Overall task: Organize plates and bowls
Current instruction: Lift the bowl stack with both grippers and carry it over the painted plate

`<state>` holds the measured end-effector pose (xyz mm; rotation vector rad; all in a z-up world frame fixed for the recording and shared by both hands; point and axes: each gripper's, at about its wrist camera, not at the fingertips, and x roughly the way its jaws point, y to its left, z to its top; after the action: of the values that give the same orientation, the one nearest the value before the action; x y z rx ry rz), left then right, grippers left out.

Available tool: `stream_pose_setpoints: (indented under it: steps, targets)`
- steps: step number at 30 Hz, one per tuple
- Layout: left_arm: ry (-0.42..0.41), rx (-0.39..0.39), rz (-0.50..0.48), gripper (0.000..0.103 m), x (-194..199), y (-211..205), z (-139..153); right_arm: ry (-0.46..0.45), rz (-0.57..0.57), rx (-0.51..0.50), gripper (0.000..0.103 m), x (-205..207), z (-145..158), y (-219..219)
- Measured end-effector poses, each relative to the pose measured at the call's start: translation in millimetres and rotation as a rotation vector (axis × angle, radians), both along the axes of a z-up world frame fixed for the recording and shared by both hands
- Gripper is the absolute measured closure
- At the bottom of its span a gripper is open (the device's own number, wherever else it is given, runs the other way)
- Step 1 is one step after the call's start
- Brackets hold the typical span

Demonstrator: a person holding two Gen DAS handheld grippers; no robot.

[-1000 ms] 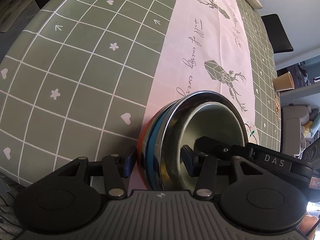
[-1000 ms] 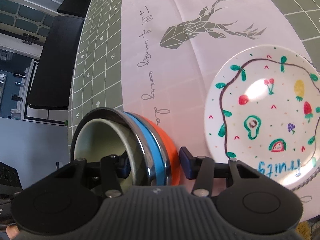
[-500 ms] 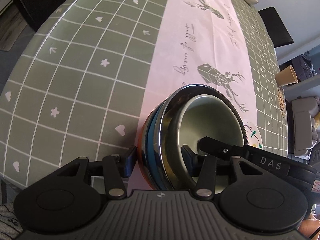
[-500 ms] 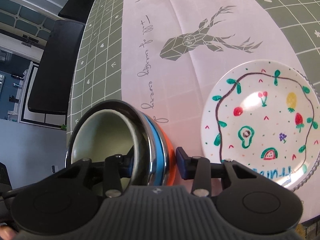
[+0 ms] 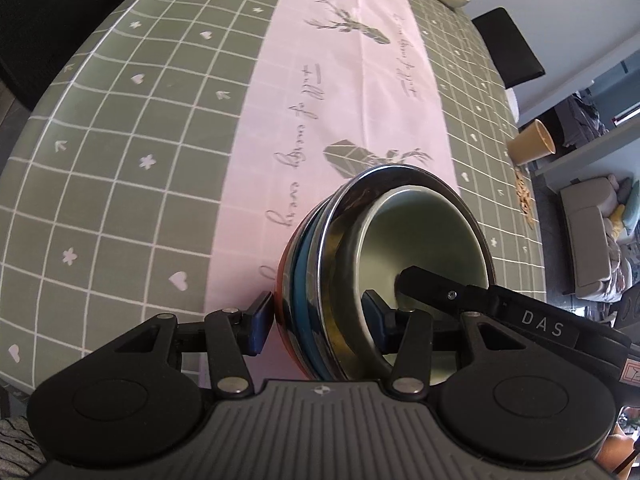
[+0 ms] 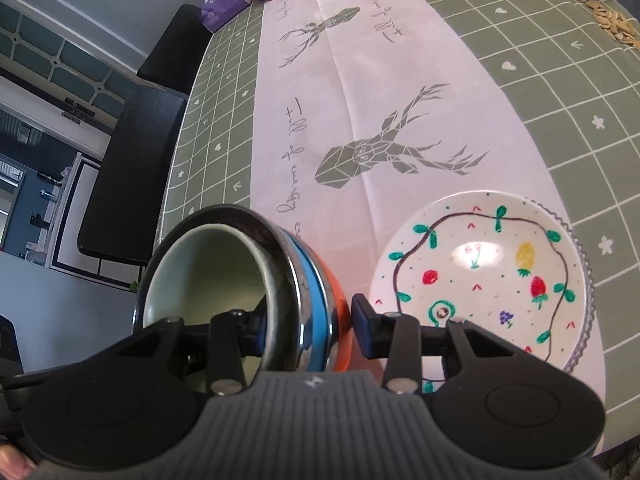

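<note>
The nested bowls point(image 5: 384, 264) hang tilted above the table point(image 5: 120, 160), rim clamped by both the left gripper point(image 5: 318, 314) and right gripper point(image 6: 310, 320) from opposite sides, with the fruit plate point(image 6: 480, 280) lying just right of the right gripper.

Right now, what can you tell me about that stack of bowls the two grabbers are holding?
The stack of bowls is four nested: a pale green one inside, then shiny steel, blue, and orange outermost. It is tilted, its mouth facing the left camera. The left gripper clamps the walls at one side of the rim, one finger inside and one against the orange; the right gripper does likewise opposite. The stack looks lifted above the pink table runner, beside the fruit-painted plate.
</note>
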<state>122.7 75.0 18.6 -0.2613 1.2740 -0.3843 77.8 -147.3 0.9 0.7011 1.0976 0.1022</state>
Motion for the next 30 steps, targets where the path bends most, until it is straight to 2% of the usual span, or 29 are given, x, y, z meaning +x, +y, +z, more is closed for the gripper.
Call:
stream_pose_setpoints:
  steps: [12,19,30]
  targets:
    - [0.000,-0.026,-0.118,0.048,-5.1,-53.8,0.2,-0.025,-0.088,-0.041,0.064,-24.8,9.9,-49.7]
    - [-0.025,0.006,-0.197,0.048,-12.7,-80.4,-3.3,-0.003,-0.136,-0.006,0.064,-37.6,1.0,-74.9]
    - [0.025,0.027,-0.232,0.048,-9.8,-108.5,-23.2,0.025,-0.172,-0.017,0.064,-44.8,-13.9,-98.9]
